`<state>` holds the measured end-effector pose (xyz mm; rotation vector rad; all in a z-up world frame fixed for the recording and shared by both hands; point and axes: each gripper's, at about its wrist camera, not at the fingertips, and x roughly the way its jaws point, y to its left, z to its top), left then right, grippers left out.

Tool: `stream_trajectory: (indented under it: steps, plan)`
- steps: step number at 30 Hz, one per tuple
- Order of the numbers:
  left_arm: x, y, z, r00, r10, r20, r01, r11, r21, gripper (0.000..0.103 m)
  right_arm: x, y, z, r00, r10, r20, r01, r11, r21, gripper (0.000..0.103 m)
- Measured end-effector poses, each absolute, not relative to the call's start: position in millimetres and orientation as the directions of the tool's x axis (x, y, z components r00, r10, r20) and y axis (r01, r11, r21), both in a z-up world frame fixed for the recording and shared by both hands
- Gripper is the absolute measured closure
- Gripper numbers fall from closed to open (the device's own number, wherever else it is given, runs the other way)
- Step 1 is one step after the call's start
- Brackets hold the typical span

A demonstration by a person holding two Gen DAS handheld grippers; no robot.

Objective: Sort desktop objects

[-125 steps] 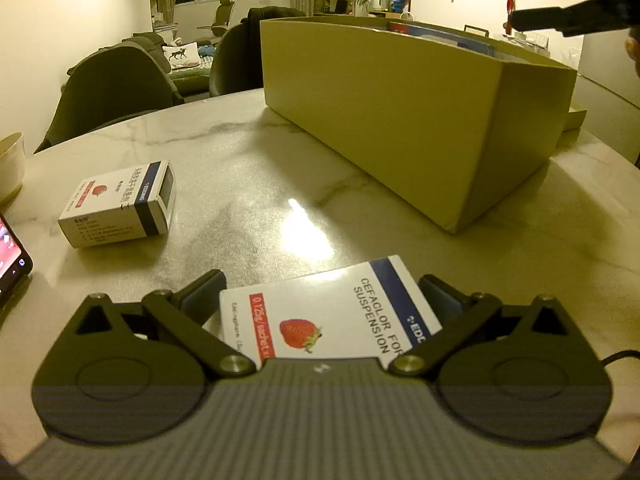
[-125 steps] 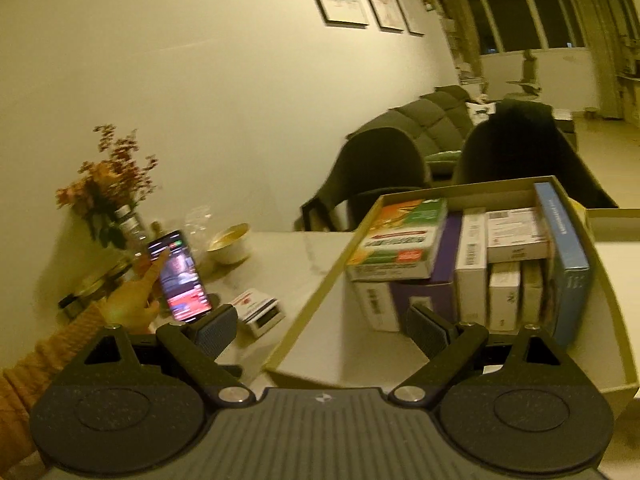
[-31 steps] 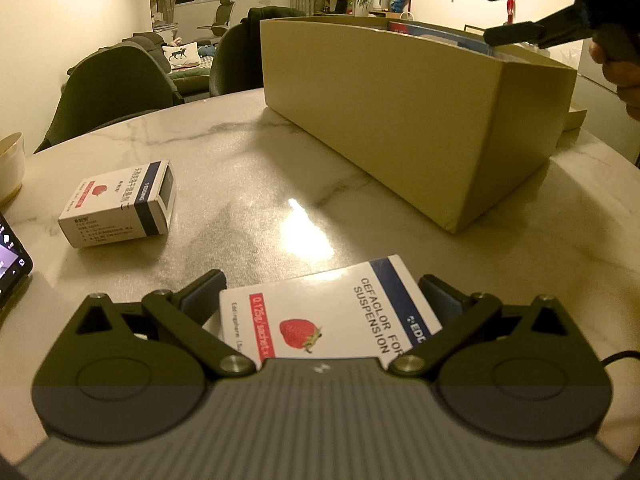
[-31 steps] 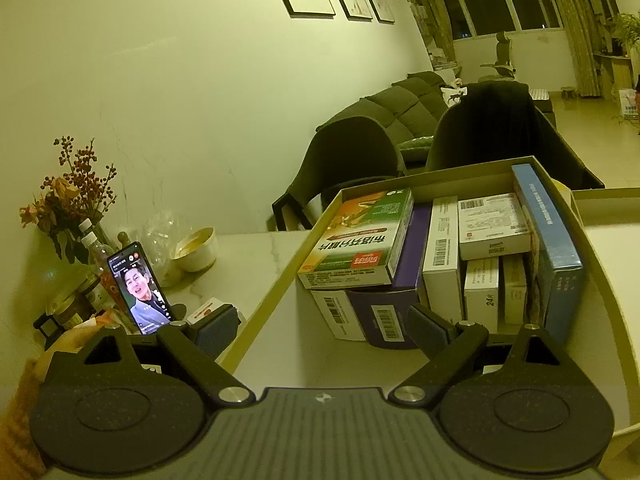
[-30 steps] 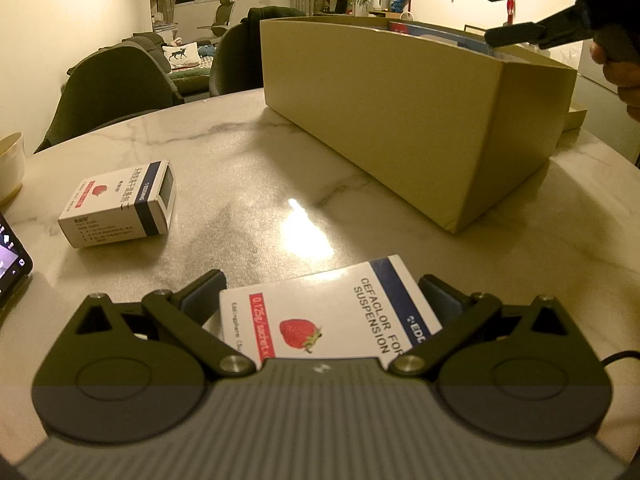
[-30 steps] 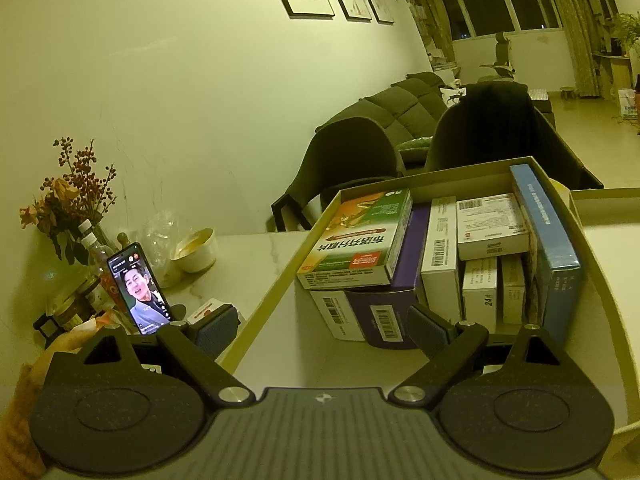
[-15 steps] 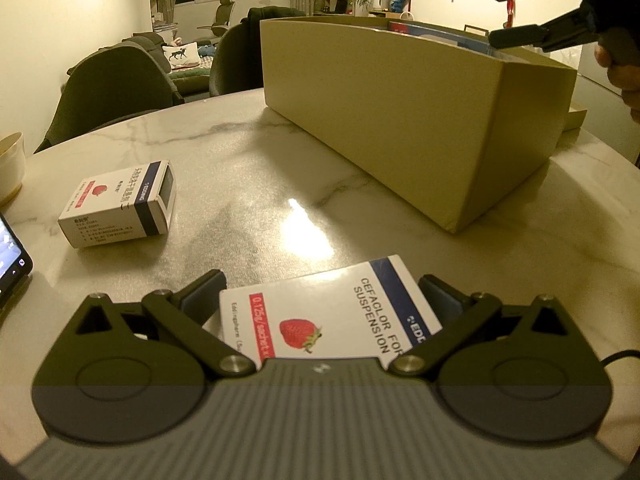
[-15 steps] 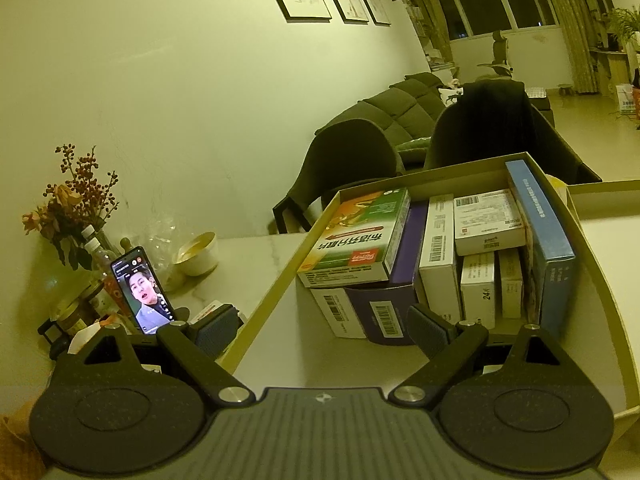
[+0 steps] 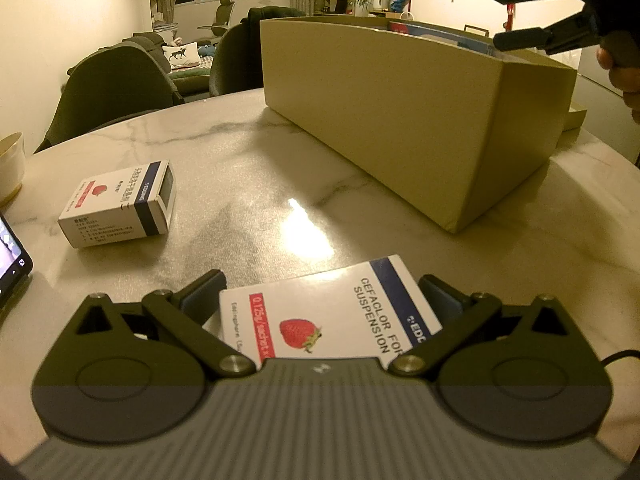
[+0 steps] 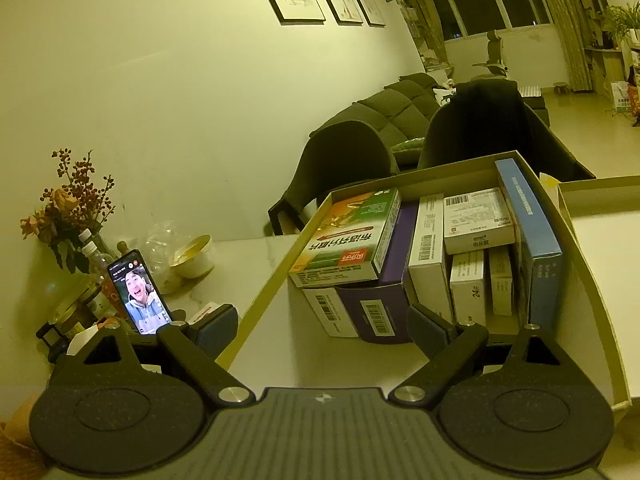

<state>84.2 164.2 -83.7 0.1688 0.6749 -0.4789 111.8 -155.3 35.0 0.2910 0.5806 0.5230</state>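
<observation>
My left gripper (image 9: 320,300) sits on the marble table (image 9: 248,168), jaws flanking the strawberry-printed Cefaclor box (image 9: 332,312) lying flat between them; whether the pads press it, I can't tell. One matching box (image 9: 120,204) lies well to the left, near a phone (image 10: 140,292) and a bowl (image 10: 192,256). The big cardboard box (image 9: 400,108) stands ahead. My right gripper (image 10: 320,332) hovers over it, jaws spread and empty, above seven or so packed cartons.
</observation>
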Motion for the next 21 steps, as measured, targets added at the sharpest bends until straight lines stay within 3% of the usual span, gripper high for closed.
stream_trajectory:
  steps: [21]
  plan:
    - [84.3, 164.7, -83.7, 0.677, -0.37, -0.636, 0.478, 0.879, -0.003, 0.0, 112.2, -155.3, 31.8, 0.707, 0.549, -0.445, -0.385, 0.827, 0.409, 0.01]
